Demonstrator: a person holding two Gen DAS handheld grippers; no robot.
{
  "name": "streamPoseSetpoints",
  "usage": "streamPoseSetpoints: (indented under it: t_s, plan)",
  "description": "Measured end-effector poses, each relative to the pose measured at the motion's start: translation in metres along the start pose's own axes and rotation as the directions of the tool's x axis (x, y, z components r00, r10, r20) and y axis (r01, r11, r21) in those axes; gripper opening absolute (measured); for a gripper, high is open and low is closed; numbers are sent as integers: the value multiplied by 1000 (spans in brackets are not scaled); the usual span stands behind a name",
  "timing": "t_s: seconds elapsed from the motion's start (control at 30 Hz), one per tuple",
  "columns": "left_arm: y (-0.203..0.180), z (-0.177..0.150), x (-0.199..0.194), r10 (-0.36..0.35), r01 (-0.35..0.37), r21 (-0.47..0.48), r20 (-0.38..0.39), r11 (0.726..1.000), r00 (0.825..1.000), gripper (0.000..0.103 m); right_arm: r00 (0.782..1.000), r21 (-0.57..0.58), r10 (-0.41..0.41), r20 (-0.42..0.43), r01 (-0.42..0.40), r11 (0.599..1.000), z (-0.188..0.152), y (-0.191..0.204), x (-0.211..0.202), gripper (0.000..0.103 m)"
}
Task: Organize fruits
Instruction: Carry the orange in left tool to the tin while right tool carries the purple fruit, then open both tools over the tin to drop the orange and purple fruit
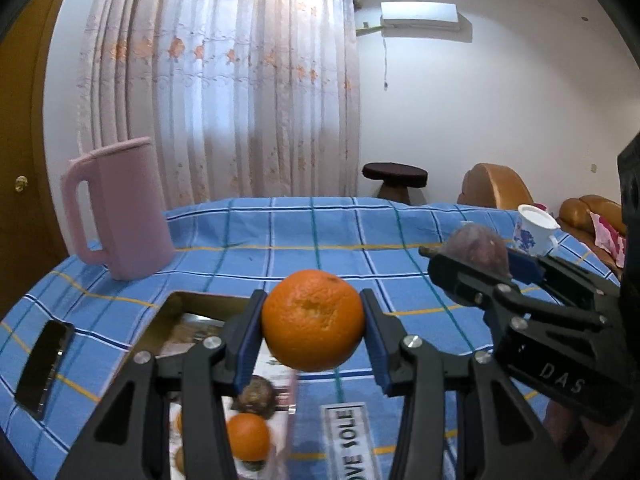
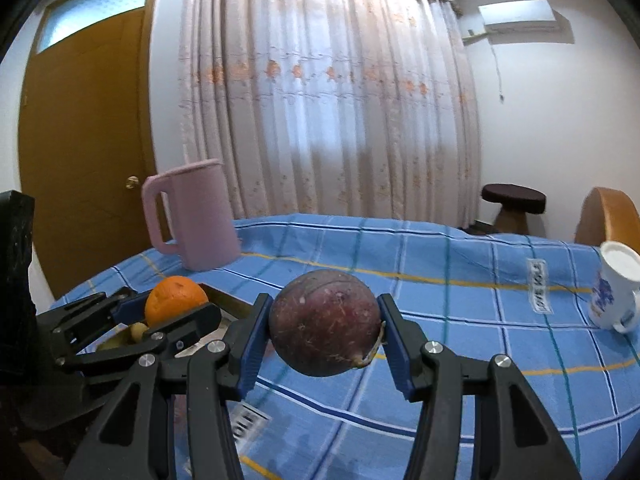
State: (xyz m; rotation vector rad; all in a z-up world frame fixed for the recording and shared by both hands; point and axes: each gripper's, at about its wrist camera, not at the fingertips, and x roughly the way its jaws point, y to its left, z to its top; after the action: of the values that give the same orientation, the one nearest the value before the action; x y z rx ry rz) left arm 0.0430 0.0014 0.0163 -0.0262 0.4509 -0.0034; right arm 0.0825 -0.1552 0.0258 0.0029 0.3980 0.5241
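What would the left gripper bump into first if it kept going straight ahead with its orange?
Probably just the blue checked tablecloth. The left gripper, shut on the orange, points slightly downward with bare cloth ahead; the pink pitcher stands off to the left. Depth is hard to judge.

Both views sit low over the table with the blue checked cloth [image 1: 304, 232], close behind their own fingers, facing the curtain past the pink jug [image 1: 120, 208]. The left wrist view looks from nearer the jug, which stands at its left edge; the right wrist view looks from farther right of the jug. Each catches the other gripper at its side. Both share the jug, curtain, cloth and white cup [image 2: 614, 292].
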Motion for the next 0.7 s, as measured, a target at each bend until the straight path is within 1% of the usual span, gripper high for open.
streamPoseSetpoints:
  t_s: [0.17,0.23,0.4,0.47,0.6,0.7]
  plan:
    - [26,2,-8,45,-45,-21,-1,999,999,48,999,-22,42,-1,-42,999,7,21,5,54]
    - [34,2,-9,77,-77,-20,-4,997,997,48,998,-29,58,0,-58,998,9,29,7,54]
    - [67,-8,-6,139,-141,-38,-47,989,989,48,994,-44,111,-18,-112,993,16,51,19,54]
    - [77,-12,-4,153,-157,-51,-65,986,986,48,991,-58,131,-28,-133,989,18,63,25,54]
    - [98,-24,-2,187,-194,-65,-99,979,977,48,980,-72,184,-80,-190,979,13,87,44,54]
    - [112,-33,-1,198,-209,-81,-125,974,972,48,972,-90,199,-125,-211,973,3,102,59,54]
